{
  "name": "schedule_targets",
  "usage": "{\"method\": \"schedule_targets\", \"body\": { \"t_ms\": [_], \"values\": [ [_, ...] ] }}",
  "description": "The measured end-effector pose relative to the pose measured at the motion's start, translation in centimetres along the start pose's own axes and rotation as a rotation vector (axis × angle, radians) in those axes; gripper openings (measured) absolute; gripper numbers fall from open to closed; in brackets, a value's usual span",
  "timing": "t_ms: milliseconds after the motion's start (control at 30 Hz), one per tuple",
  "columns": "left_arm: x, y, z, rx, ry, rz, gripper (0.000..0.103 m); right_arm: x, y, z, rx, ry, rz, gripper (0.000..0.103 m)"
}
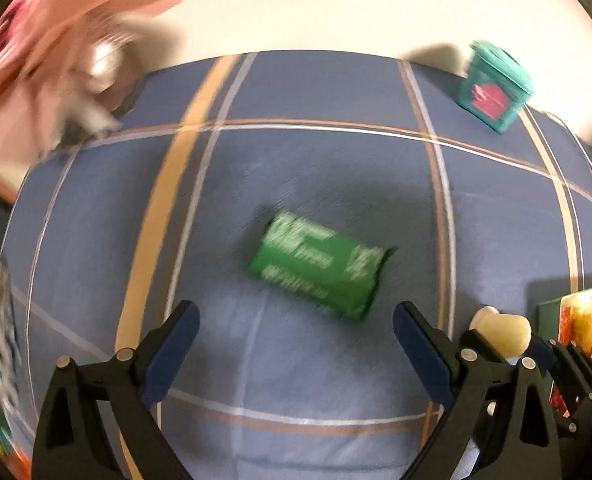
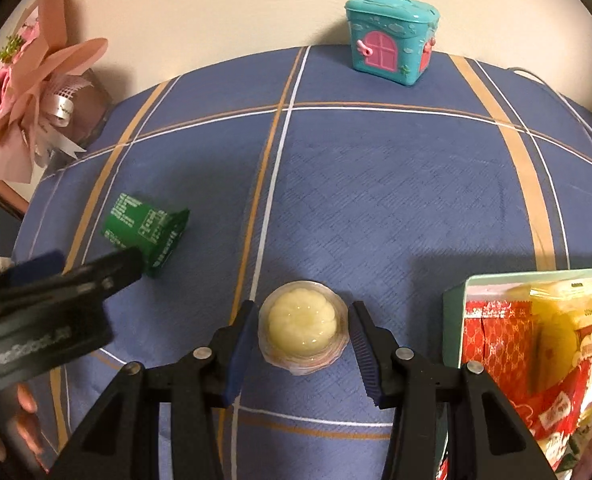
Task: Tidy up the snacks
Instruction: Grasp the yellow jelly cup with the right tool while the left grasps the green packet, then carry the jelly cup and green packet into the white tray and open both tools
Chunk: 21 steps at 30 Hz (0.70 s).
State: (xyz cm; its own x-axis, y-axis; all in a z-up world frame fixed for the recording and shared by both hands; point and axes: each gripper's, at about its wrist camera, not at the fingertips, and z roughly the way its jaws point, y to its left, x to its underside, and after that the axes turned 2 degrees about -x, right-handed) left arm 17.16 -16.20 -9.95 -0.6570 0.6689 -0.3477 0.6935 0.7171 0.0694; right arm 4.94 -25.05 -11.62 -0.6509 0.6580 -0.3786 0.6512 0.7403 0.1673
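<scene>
Snacks are mid-sort on the blue plaid cloth (image 2: 376, 200): the right gripper (image 2: 300, 334) has its jaws closed against a clear cup holding a pale yellow jelly (image 2: 302, 330), pads pressing both sides, so that one reads as gripped. Landmark is the mint-green snack box (image 2: 456, 312), already stuffed with red and yellow packets; the jelly cup sits near the box's left side, not yet over it. Green packet (image 1: 320, 266) lies further left of the box, flat on the cloth, well apart from it and untouched. Left gripper (image 1: 296, 320) is wide open with nothing between the pads, hanging above the cloth just short of the green packet; its view is blurred. Teal toy house (image 2: 392, 36) stands at the cloth's far edge, well beyond the box; pink bouquet (image 2: 35, 92) is far off to the left, both look irrelevant. Step in hand, my read: carrying the jelly to the box. Next move likely calls for shifting the cup right over the box rim and releasing into a gap, keeping it level. Left gripper probably should drop onto the green packet, jaws straddling its narrow width, then close.
</scene>
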Motion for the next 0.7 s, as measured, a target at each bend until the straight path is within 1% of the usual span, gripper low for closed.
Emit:
{"method": "schedule_targets", "body": {
  "t_ms": [100,200,233,267,300,333,433,567,633,700],
  "values": [
    [-1.0,-0.9,0.7,-0.015,0.005,0.065,0.097,-0.2,-0.2,0.0,-0.006,-0.001,0.004,0.049],
    [-2.2,-1.2,2.1,-0.021,0.011,0.091,0.097,-0.1,-0.2,-0.3,-0.013,0.001,0.008,0.049],
    [-2.4,-1.3,2.4,-0.022,0.017,0.091,0.096,0.0,-0.2,-0.4,-0.018,0.001,0.008,0.049],
    [-2.7,-1.3,2.9,-0.016,0.025,0.09,0.093,0.0,-0.2,-0.4,-0.021,0.001,0.007,0.049],
    [-2.9,-1.4,3.3,-0.006,0.031,0.089,0.087,0.0,-0.1,-0.4,-0.023,0.001,0.006,0.049],
    [-2.9,-1.4,3.4,0.0,0.035,0.082,0.083,0.0,-0.2,-0.5,-0.024,0.001,0.004,0.049],
    [-2.8,-1.2,3.1,-0.008,0.026,0.076,0.075,0.0,0.1,-0.5,-0.027,0.001,-0.002,0.049],
    [-1.8,-1.1,1.7,0.009,0.01,0.05,0.071,0.0,0.4,-0.9,-0.032,0.002,-0.009,0.049],
    [-1.2,-1.1,1.0,-0.006,0.003,0.036,0.07,0.1,0.6,-1.5,-0.031,-0.003,-0.018,0.049],
    [-0.4,-1.0,-0.1,0.001,-0.011,-0.002,0.07,0.2,0.9,-2.0,-0.026,-0.006,-0.025,0.049]
  ]
}}
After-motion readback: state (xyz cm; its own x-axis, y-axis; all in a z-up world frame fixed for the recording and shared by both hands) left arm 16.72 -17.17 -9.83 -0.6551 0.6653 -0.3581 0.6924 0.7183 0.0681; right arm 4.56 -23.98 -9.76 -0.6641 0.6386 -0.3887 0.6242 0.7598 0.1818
